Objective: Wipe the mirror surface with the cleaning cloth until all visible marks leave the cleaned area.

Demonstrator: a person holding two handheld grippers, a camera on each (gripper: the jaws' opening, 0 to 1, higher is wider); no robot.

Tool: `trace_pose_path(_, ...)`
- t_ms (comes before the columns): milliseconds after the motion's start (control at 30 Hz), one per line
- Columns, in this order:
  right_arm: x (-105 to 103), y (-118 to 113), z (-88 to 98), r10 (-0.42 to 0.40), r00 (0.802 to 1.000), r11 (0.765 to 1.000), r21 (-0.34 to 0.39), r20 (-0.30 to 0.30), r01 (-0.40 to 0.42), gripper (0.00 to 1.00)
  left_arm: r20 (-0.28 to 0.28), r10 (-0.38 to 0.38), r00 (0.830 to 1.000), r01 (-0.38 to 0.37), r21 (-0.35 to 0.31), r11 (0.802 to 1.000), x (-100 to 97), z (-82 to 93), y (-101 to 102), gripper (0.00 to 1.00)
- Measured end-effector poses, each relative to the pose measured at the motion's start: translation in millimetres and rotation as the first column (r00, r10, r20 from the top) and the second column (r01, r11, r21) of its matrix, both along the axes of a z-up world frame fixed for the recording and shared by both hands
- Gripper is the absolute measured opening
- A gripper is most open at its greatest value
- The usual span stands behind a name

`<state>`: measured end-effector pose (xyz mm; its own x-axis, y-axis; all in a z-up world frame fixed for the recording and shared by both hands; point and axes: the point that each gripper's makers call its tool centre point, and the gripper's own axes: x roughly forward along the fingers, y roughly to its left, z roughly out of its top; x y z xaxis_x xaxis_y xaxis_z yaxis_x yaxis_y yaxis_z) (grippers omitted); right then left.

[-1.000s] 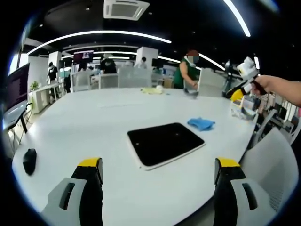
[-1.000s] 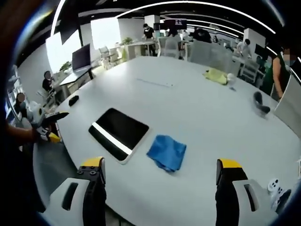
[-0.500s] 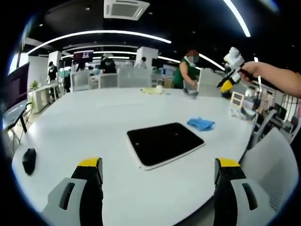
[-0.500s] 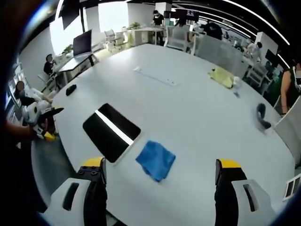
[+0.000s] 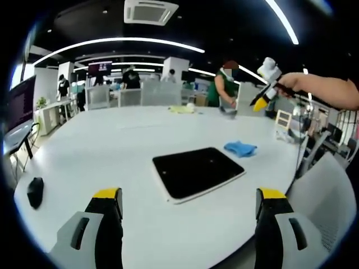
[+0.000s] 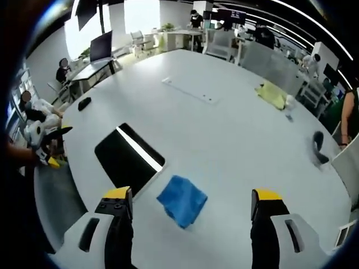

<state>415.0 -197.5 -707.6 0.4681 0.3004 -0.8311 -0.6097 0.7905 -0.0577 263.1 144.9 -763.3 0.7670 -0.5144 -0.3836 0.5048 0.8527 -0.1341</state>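
The dark rectangular mirror with a white rim [image 5: 198, 172] lies flat on the large white round bench [image 5: 112, 145], and the crumpled blue cleaning cloth [image 6: 182, 200] lies just beside it, apart from its edge. In the right gripper view the cloth is seen between the two jaws of the right claw [image 6: 193, 204], a little lower than their yellow tips.

A risk is judged here: if the right claw is lowered too much toward the mirror side, one jaw can strike the white rim and the mirror can be pushed along the smooth bench. The cloth is soft and loose, so only one fold may be caught, and then it can slip out during wiping. A hard press on the glass can also leave new marks.

The right claw is spread wide; nothing is held and nothing is touched by it. In the left gripper view it is seen high above the far right side of the bench [image 5: 263, 92]. The left claw [image 5: 190, 208] is also spread wide and empty, near the bench edge, with the mirror in front of it.
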Motion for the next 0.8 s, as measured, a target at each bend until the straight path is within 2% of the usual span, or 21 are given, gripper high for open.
trace_pose_path(167,-0.1,2.3,-19.1,0.016,1.000,1.000,-0.006,-0.020,-0.017,0.83,0.000,0.003,1.000,-0.003,0.000,1.000,0.2,-0.1,1.3,0.99)
trace_pose_path(500,-5.2,0.5,-68.8,0.027,0.997,0.999,-0.017,-0.079,-0.028,0.72,-0.006,0.005,1.000,-0.005,0.002,1.000,0.7,-1.4,2.3,0.99)
trace_pose_path(633,-4.5,3.9,-80.2,0.038,0.997,0.999,-0.013,-0.064,-0.039,0.67,-0.007,0.006,1.000,-0.006,0.003,1.000,0.9,-1.7,2.6,0.99)
trace_pose_path(700,0.2,6.5,-80.9,0.059,0.998,0.998,-0.020,-0.019,-0.059,0.62,-0.007,0.006,1.000,-0.006,0.003,1.000,0.9,-1.7,2.8,0.99)
trace_pose_path(800,-0.9,9.3,-87.0,0.072,0.997,0.997,-0.033,-0.012,-0.072,0.57,-0.008,0.006,1.000,-0.006,0.003,1.000,0.8,-1.9,2.8,0.99)
